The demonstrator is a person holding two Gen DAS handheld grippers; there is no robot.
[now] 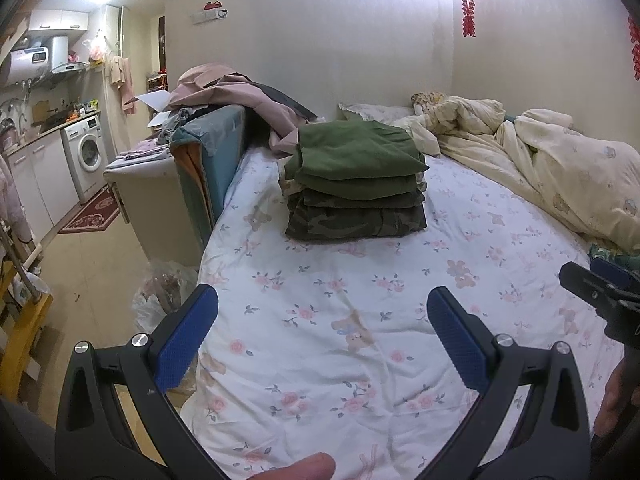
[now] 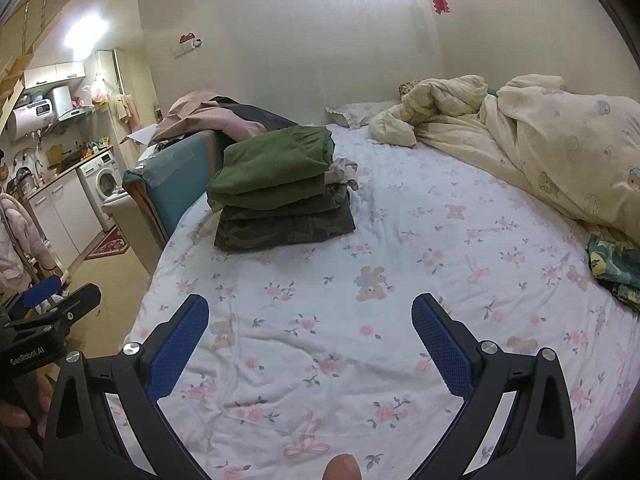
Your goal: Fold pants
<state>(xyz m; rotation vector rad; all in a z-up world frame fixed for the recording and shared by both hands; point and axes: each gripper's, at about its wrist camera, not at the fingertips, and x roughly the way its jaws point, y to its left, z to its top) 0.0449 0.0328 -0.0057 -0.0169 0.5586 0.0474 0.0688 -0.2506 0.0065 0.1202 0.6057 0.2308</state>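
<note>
1. While hovering over the floral bedsheet (image 1: 320, 320), left gripper (image 1: 322, 304) spread wide, holding nothing; stack of folded pants (image 1: 356, 184) ahead at mid-bed, long axis crosswise; right gripper (image 1: 600, 292) cut off at frame edge.
2. Right gripper (image 2: 310, 312) equally wide, empty above sheet; stack (image 2: 280, 192) ahead-left, near bed edge; patterned cloth (image 2: 616, 268) partly cropped.

— Any writing you can actually read?

— One bit. In the right wrist view, white letters spell "GenRobot.AI" on the black body of the left gripper (image 2: 60, 300) at the left edge.

— What about the water heater (image 2: 38, 118) on the kitchen wall?

— It has a small lit display, but the digits are too small to make out.

— And the washing machine (image 1: 86, 152)?

— Its panel markings are blurred; nothing legible there.
</note>
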